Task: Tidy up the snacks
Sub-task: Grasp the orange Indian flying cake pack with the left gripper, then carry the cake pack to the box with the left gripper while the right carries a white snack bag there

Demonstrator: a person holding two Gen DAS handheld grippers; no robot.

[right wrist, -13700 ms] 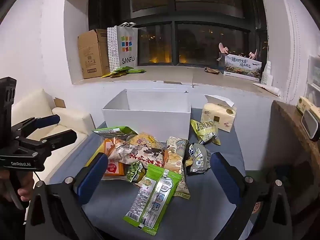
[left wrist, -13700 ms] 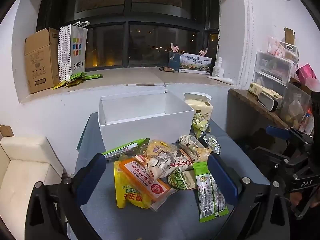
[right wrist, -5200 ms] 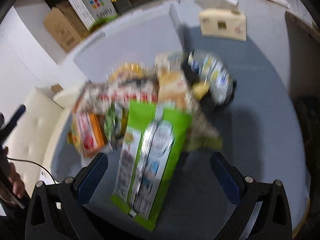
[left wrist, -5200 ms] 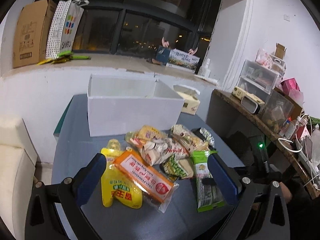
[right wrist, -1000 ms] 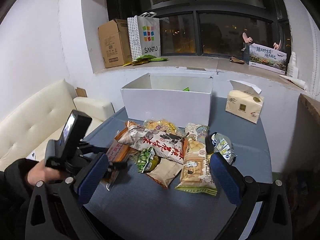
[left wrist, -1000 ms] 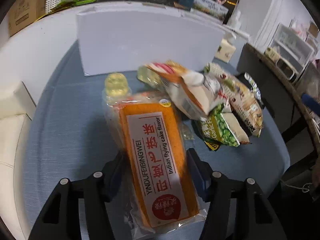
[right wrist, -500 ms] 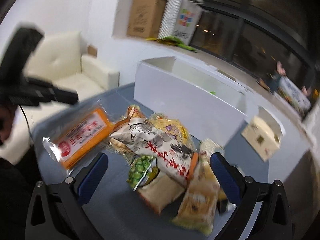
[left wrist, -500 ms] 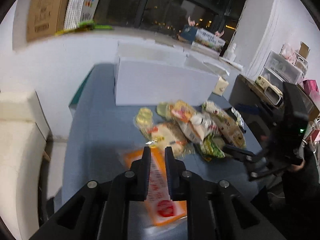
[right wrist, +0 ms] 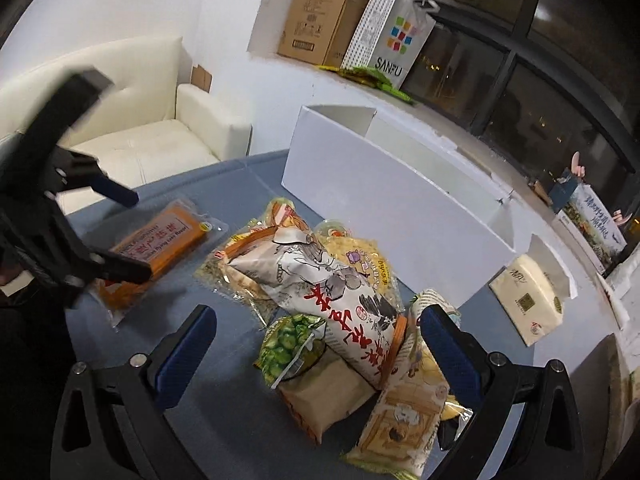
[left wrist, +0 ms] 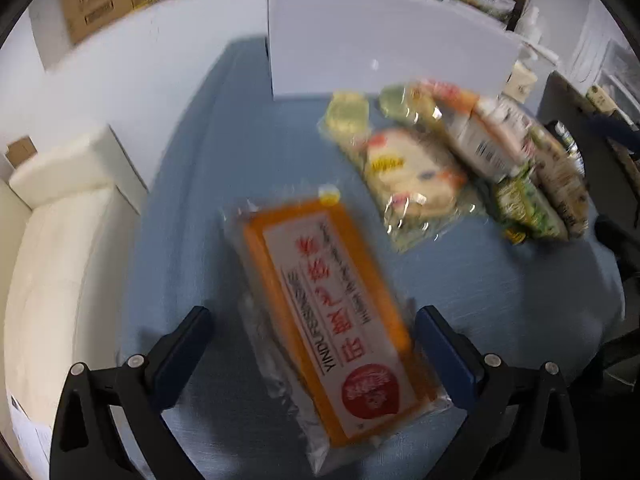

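An orange cake packet lies flat on the blue-grey table, apart from the snack pile. My left gripper hangs over it. Its jaws are opening, wide on either side of the packet, and the pads do not press it. In the right wrist view the left gripper straddles the same packet. My right gripper is open above the pile, over a white bag with red characters and a green pea packet. The open white box stands behind.
A tissue box sits right of the white box. A cream sofa is beyond the table's left edge. A cardboard box and a shopping bag stand on the windowsill. A person's hand holds the left gripper at the left edge.
The left jaws, narrow half a second ago, now stand wide around the orange packet, and the gripper has dropped closer to it. The packet lies left of the pile. The right gripper's view has rolled.
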